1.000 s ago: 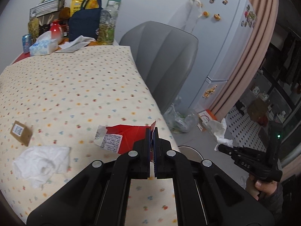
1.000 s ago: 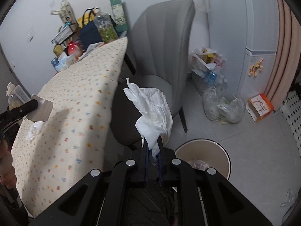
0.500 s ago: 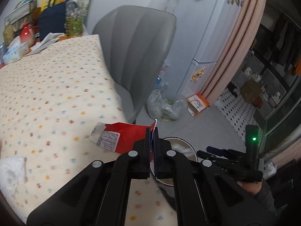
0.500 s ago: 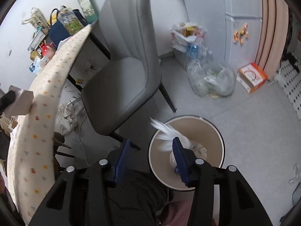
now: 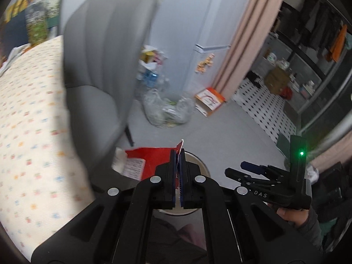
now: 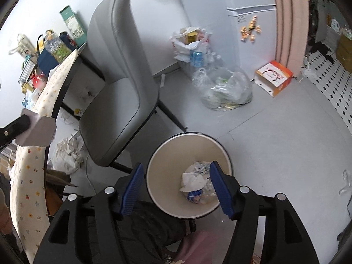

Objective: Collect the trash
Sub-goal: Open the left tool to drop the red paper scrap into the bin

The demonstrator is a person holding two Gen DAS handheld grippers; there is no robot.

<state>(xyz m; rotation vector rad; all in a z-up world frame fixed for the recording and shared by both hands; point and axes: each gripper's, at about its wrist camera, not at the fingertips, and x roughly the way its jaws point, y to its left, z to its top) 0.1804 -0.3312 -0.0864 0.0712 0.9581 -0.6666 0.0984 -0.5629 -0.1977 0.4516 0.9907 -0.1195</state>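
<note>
Red carton [image 5: 151, 160] (creased card) pinched in left tongs [image 5: 178, 151]; right tongs [image 6: 176, 171] just spread, empty.

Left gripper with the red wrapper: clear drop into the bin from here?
Probably yes. The left gripper is shut on the red wrapper, the bin stands open-topped, and the right gripper, jaws just opened and empty, sits above it and may crowd it.

Left gripper [image 5: 178, 160] is tilted downward, jaws clamped together. Right gripper [image 6: 176, 189] is angled down, jaws just spread wide, nothing between them; its holding hand [image 5: 292, 216] is glimpsed.
</note>
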